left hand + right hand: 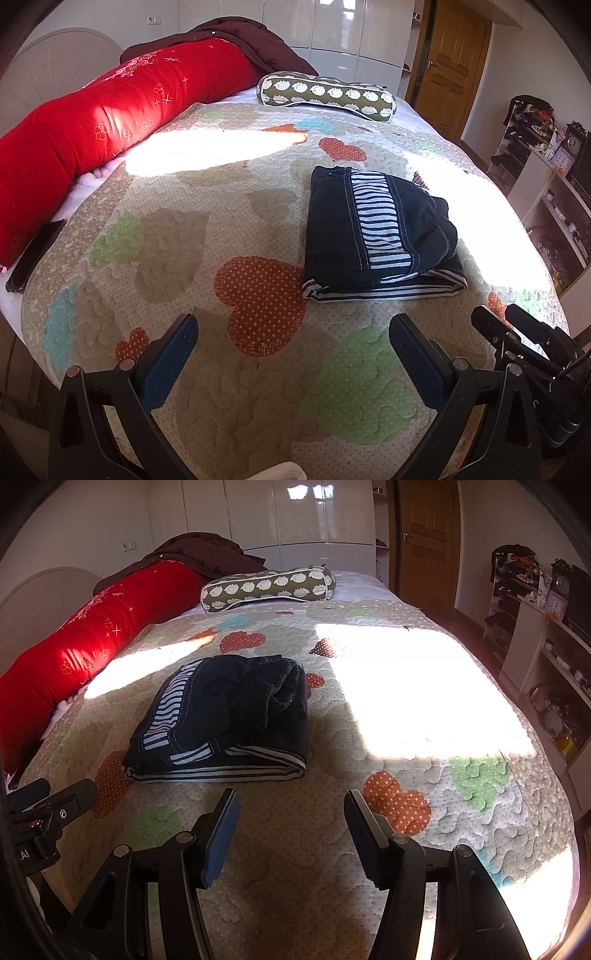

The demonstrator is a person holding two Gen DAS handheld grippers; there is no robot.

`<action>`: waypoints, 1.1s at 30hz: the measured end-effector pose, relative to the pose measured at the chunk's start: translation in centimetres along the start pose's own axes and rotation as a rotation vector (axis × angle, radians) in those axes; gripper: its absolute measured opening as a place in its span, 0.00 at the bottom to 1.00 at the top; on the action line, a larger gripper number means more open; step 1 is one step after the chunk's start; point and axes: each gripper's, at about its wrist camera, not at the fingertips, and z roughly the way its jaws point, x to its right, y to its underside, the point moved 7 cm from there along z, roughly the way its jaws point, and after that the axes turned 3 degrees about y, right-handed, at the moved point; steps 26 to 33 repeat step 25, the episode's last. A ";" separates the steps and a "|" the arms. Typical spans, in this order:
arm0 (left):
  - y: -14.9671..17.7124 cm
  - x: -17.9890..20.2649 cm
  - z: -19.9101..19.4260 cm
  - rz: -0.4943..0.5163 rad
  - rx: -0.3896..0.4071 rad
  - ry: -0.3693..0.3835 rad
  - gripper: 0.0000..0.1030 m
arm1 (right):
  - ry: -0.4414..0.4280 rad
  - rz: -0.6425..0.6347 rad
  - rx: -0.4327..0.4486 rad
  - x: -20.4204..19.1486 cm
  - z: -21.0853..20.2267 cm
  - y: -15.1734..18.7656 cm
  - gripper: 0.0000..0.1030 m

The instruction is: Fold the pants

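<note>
While the pants (225, 716) are lying folded in a compact dark bundle on the quilt (424, 716), mid-bed, they're looking soft, thick and floppy, so any regrasp is best taken at the striped folded edge. Both grippers, left gripper (293, 354) and right gripper (291, 830), are hovering short of it, jaws wide, holding nothing.

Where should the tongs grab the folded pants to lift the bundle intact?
Probably the folded pants by the rounded fold edge at the near right corner, coming low from the near side. The layers join there, so one pinch catches them all. Both right tongs and left tongs are open.
</note>
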 end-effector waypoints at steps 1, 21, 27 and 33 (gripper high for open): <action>0.0 0.1 0.1 0.002 -0.001 0.001 1.00 | 0.000 -0.001 -0.002 0.0 0.1 0.1 0.61; -1.0 1.5 2.1 0.016 -0.016 0.010 1.00 | 0.011 -0.008 -0.026 0.0 1.2 0.0 0.62; -1.7 2.1 2.0 0.024 -0.001 0.015 1.00 | 0.009 -0.022 -0.035 -0.5 1.5 0.0 0.62; -1.7 2.1 2.0 0.024 -0.001 0.015 1.00 | 0.009 -0.022 -0.035 -0.5 1.5 0.0 0.62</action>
